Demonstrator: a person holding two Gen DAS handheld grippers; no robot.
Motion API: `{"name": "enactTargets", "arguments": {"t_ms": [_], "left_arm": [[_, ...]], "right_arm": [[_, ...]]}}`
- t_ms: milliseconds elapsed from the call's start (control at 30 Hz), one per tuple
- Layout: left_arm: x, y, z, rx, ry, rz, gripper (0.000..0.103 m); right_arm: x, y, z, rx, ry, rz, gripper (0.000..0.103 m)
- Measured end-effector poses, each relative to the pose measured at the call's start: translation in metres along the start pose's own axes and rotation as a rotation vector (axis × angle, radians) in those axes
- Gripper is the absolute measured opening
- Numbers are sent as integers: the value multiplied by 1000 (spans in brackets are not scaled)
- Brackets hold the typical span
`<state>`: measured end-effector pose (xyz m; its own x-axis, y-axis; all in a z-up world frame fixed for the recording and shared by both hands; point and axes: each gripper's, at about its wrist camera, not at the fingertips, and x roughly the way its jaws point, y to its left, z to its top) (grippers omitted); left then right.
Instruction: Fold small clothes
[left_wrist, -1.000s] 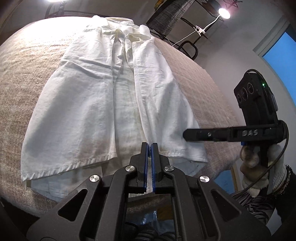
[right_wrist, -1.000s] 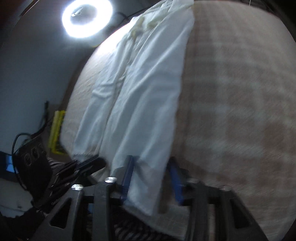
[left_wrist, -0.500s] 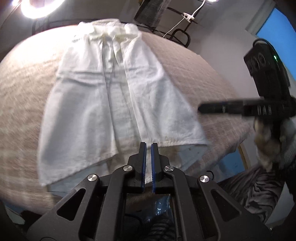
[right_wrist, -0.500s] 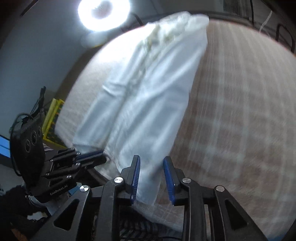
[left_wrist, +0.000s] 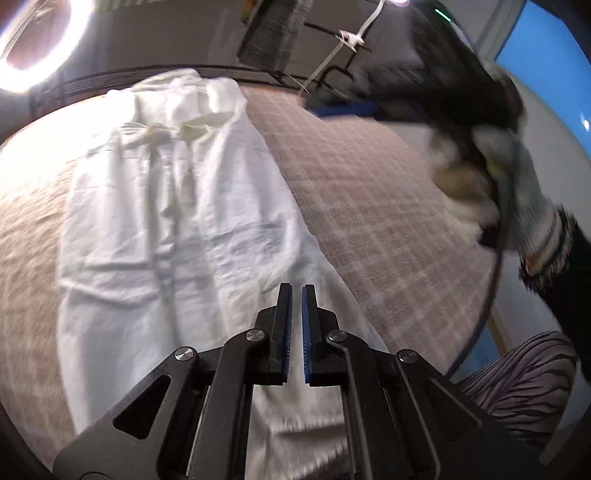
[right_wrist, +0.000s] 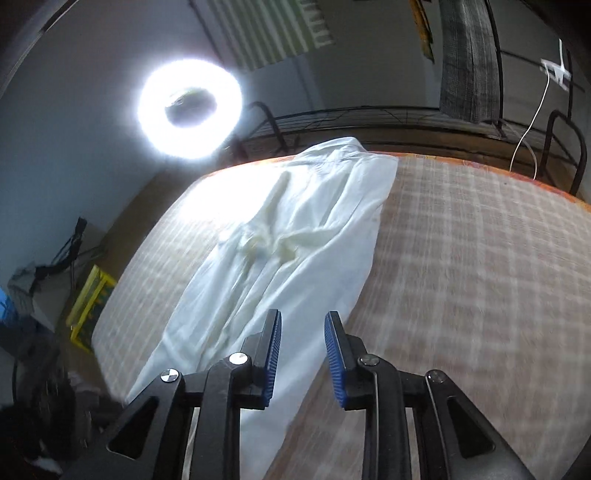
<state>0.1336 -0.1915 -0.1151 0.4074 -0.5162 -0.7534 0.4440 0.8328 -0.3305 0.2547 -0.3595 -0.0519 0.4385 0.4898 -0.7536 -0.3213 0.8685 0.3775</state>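
Observation:
White shorts (left_wrist: 177, 229) lie flat on a beige checked bed (left_wrist: 369, 206), waistband far, leg hems near. My left gripper (left_wrist: 296, 291) hovers over the right leg near the hem, jaws nearly together with a thin gap and nothing between them. My right gripper (right_wrist: 301, 321) is open and empty above the right edge of the shorts (right_wrist: 295, 251). It also shows blurred in the left wrist view (left_wrist: 343, 109), raised over the bed at the upper right.
A bright ring light (right_wrist: 190, 110) stands behind the bed. A metal rack (right_wrist: 480, 110) with a grey cloth runs along the far edge. A yellow crate (right_wrist: 90, 299) sits on the floor left. The bed edge (left_wrist: 491, 295) drops off to the right.
Both grippers have moved forward over the shorts, from the hem end toward the waistband. The right gripper has let go of the hem and opened wider, and has lifted.

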Motion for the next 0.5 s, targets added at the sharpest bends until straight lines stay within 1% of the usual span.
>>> {"name": "enactTargets", "arguments": {"t_ms": [133, 233, 300, 367, 500], "left_arm": [[28, 2, -2, 20, 51, 2, 1], [43, 10, -6, -17, 82, -18, 1], [47, 13, -6, -30, 87, -29, 1], [49, 12, -7, -17, 80, -27, 1], [51, 12, -8, -9, 67, -27, 1]], "right_arm": [[47, -17, 28, 7, 24, 2, 22], [79, -25, 45, -1, 50, 12, 22], [103, -31, 56, -6, 80, 11, 22], [121, -35, 62, -18, 102, -23, 22], [156, -49, 75, -5, 136, -33, 22]]}}
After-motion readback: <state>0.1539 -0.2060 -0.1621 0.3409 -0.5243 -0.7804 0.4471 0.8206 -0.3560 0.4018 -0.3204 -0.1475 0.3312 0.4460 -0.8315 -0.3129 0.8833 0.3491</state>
